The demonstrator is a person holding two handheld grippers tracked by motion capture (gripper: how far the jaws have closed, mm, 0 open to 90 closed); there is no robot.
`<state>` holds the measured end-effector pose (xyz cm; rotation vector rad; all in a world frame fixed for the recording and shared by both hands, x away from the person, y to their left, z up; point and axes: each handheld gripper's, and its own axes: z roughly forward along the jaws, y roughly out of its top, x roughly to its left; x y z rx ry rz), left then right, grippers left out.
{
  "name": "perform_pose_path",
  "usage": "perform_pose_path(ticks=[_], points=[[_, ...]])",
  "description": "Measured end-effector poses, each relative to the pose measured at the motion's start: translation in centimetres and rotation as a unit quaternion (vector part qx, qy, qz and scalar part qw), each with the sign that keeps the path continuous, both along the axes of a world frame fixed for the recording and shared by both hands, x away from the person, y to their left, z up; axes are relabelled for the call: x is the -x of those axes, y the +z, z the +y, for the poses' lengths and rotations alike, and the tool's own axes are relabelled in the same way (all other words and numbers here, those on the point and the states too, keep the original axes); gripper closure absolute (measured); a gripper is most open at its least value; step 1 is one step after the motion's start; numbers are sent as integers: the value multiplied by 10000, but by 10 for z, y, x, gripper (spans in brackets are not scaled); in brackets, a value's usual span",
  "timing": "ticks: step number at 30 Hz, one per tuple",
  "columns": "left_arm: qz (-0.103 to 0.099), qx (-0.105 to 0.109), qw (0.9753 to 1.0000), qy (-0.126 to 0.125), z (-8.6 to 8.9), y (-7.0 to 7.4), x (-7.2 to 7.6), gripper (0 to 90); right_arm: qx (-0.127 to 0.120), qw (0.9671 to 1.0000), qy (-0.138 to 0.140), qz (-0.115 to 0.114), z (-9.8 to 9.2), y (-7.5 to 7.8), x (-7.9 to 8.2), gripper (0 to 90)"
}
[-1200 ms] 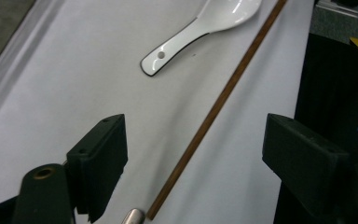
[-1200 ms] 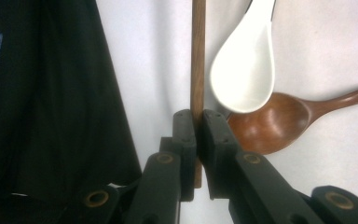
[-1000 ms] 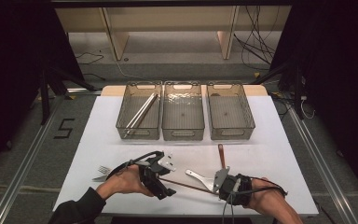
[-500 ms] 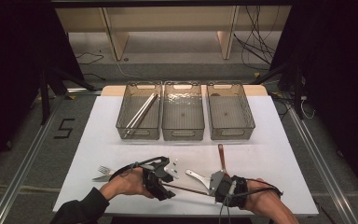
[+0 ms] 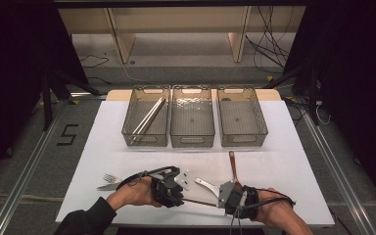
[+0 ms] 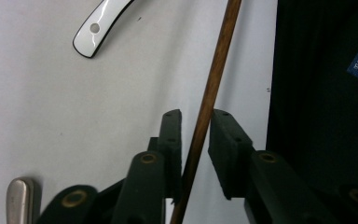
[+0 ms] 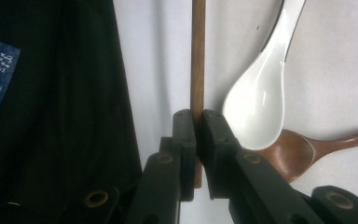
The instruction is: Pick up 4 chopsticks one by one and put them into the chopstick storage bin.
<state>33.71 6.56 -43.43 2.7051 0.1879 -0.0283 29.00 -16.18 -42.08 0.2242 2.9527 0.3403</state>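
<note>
A thin brown chopstick lies near the table's front edge, spanning the space between my two grippers. My right gripper is shut on one end of it; in the right gripper view the jaws clamp the stick. My left gripper is at the other end. In the left gripper view its jaws stand open around the stick, which rests against one pad with a gap on the other side.
A white spoon and a wooden spoon lie just beyond the grippers. A fork lies at the left. Three clear bins stand in a row farther back; the left one holds chopsticks. The dark table edge is close.
My right gripper has slid slightly left toward the left gripper with the chopstick in it. The left gripper has edged right around the stick's other end.
</note>
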Motion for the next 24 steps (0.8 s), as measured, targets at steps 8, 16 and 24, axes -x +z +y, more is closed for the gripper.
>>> perform_pose_path(ticks=[8, 16, 24], points=[[87, 102, 9995, -275, 3, 2, 1, 807, -31, 9997, 169, -182, -2, 0, 2, 844], [211, 315, 9992, -135, 10, 4, -3, 850, -384, 9970, -354, -569, -11, 7, -5, 716], [119, 518, 9951, 829, 37, 13, -25, 851, -1141, 9826, -1183, -865, -27, 18, -15, 525]])
